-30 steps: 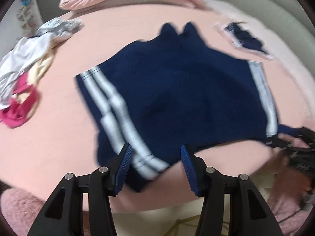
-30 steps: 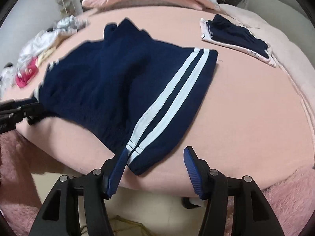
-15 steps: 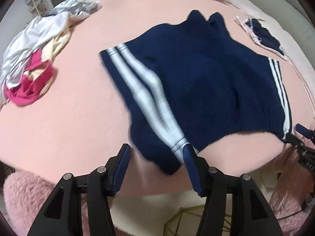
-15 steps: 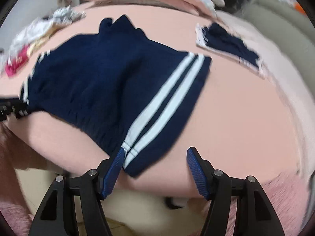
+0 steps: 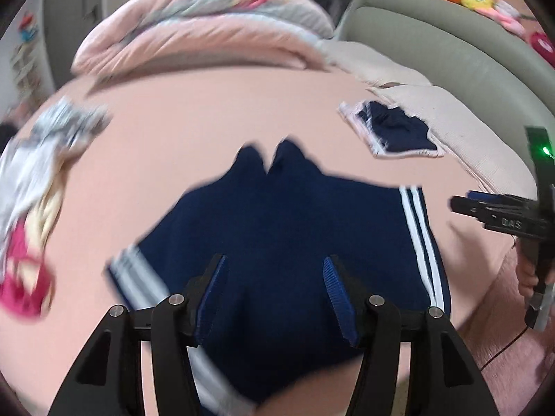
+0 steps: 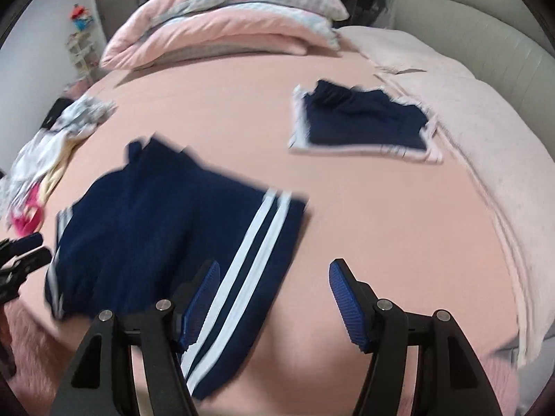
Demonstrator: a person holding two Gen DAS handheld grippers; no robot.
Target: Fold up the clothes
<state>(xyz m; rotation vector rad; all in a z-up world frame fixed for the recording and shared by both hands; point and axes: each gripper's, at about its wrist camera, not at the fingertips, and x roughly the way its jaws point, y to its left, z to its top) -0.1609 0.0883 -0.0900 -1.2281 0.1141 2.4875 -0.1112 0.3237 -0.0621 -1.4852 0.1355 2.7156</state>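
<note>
Left gripper jaws apart, empty, above middle of navy shorts, right gripper jaws apart, empty, over shorts' striped rt edge, shorts flat on pink bed, folded navy garment beyond, clothes pile far left

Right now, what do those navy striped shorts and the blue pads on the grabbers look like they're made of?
The navy shorts look like soft matte knit fabric: limp, no shine, though blurred. The finger pads of the right gripper look like ribbed blue rubber or plastic; fine ridges show.

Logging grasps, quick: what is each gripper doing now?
Left gripper: open, holding nothing, over the shorts.
Right gripper: open, holding nothing.
</note>
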